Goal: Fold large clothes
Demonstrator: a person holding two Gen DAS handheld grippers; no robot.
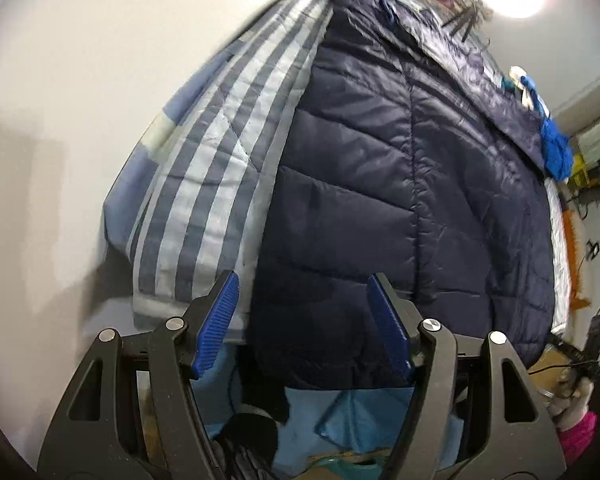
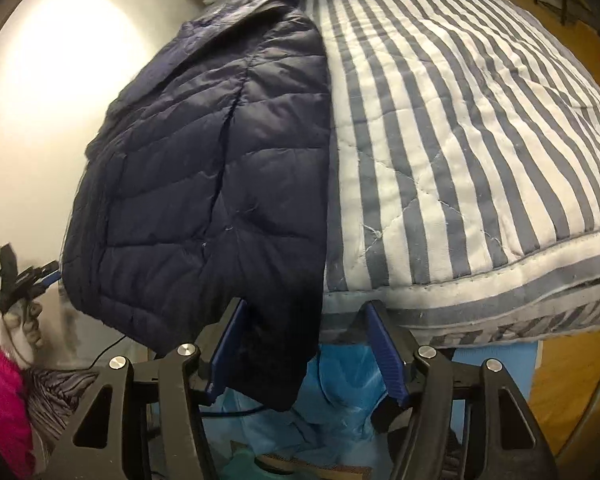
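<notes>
A navy quilted puffer jacket [image 1: 380,180] [image 2: 220,160] lies lengthwise on a bed covered by a blue-and-white striped quilt [image 1: 204,200] [image 2: 460,140]. Its hem hangs over the near edge. My left gripper [image 1: 302,280] is open just above that hem, blue pads wide apart, with nothing pressed between them. My right gripper [image 2: 306,306] is open too. The jacket's drooping lower corner hangs between its fingers, close to the left pad and clear of the right pad. A gloved hand [image 2: 20,328] with a pink sleeve [image 2: 8,400] holds the other gripper at the far left of the right wrist view.
Light blue sheeting [image 1: 360,412] [image 2: 340,380] hangs below the bed's near edge. A bright blue garment [image 1: 556,148] lies at the bed's far end. A white wall runs along one side, and wooden floor [image 2: 560,380] shows on the other.
</notes>
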